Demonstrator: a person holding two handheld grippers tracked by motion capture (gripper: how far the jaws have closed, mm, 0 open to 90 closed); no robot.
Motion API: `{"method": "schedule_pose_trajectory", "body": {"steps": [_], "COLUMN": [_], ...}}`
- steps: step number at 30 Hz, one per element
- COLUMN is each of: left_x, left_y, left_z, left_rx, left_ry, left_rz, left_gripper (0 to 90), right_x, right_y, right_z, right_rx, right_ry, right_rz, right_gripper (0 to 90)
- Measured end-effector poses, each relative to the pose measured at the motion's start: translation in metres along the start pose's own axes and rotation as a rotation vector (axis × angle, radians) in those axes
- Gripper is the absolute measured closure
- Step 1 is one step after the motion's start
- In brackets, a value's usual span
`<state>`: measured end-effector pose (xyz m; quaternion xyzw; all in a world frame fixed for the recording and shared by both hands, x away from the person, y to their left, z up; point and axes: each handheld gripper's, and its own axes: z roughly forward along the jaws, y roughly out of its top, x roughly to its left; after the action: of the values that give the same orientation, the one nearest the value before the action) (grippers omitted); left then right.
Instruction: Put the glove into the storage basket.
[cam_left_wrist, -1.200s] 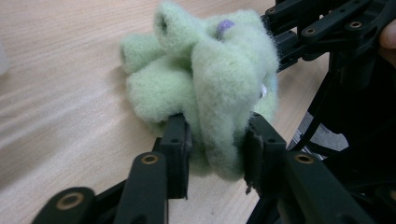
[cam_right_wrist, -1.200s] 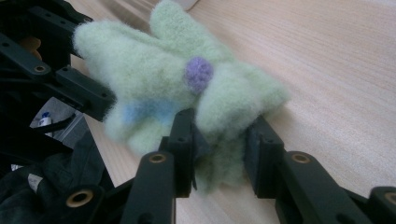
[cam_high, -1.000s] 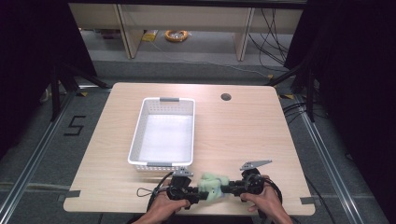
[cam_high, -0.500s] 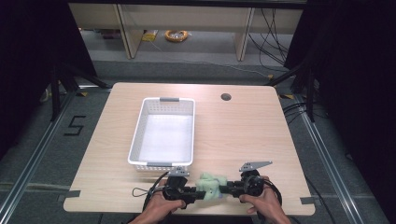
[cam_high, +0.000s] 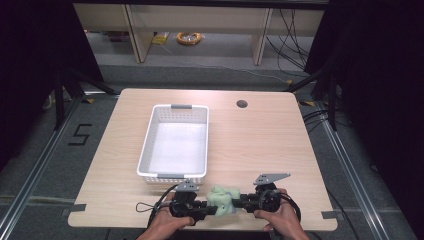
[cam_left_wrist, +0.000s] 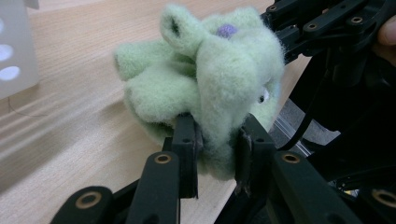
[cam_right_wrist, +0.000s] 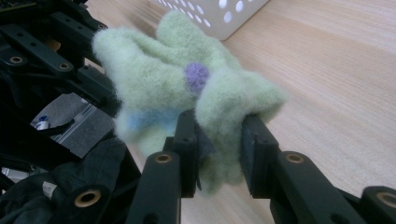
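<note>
Green and fuzzy, the felt toy (cam_high: 221, 199) hung between both grippers at the counter's (cam_high: 260, 145) near edge, just short of the white basket (cam_high: 175, 141); left gripper (cam_left_wrist: 217, 144) and right gripper (cam_right_wrist: 218, 140) each pinched a fold, and it had barely shifted in the last second, so basketing looked next

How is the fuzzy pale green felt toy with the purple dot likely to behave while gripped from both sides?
The fuzzy pale green felt toy probably squashes easily: its wool bunches between the pads of the left gripper and of the right gripper. It looks floppy, with lobes drooping past the jaws. The fuzzy surface likely resists slipping, and it seems light for its size.
</note>
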<state>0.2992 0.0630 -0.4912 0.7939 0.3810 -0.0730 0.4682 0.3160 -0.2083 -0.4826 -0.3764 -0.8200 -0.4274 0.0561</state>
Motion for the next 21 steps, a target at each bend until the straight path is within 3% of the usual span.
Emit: {"method": "schedule_pose_trajectory", "body": {"steps": [1,3,4,5,8,9,10,11,13,16,21], "left_x": [0.000,0.001,0.000,0.000,0.000,-0.002,-0.002,-0.003,-0.002,-0.004,-0.005], "left_y": [0.001,0.001,0.002,0.002,0.004,0.005,0.005,0.007,0.010,0.014,0.022], "left_z": [-0.002,-0.002,-0.003,-0.003,-0.006,-0.007,-0.007,-0.008,-0.010,-0.014,-0.021], "left_rx": [0.002,-0.001,0.002,0.002,-0.009,-0.009,-0.009,-0.019,-0.031,-0.043,-0.058], "left_ry": [0.015,0.000,0.021,0.021,0.001,0.014,0.014,0.019,-0.006,-0.004,0.003], "left_rz": [0.004,-0.001,0.002,0.002,0.008,0.010,0.010,0.011,0.018,0.027,0.032], "left_gripper": [71.6,71.6,71.6,71.6,71.5,71.5,71.5,71.5,71.4,71.4,71.4], "right_x": [0.000,-0.001,0.001,0.001,0.004,0.003,0.003,0.007,0.007,0.010,0.013], "right_y": [0.000,0.001,0.002,0.003,0.006,0.007,0.007,0.010,0.013,0.018,0.026], "right_z": [0.000,-0.001,-0.001,-0.002,-0.005,-0.005,-0.005,-0.008,-0.008,-0.013,-0.016], "right_rx": [-0.002,-0.004,-0.012,-0.013,-0.014,-0.022,-0.022,-0.017,-0.032,-0.045,-0.052], "right_ry": [0.013,-0.007,0.011,-0.002,-0.013,0.004,0.004,-0.004,0.005,-0.019,-0.004], "right_rz": [0.011,-0.007,0.011,-0.009,0.000,-0.024,-0.024,0.005,-0.013,-0.030,-0.030], "right_gripper": [71.2,71.1,71.2,71.1,71.1,71.1,71.1,71.2,71.1,71.2,71.2]}}
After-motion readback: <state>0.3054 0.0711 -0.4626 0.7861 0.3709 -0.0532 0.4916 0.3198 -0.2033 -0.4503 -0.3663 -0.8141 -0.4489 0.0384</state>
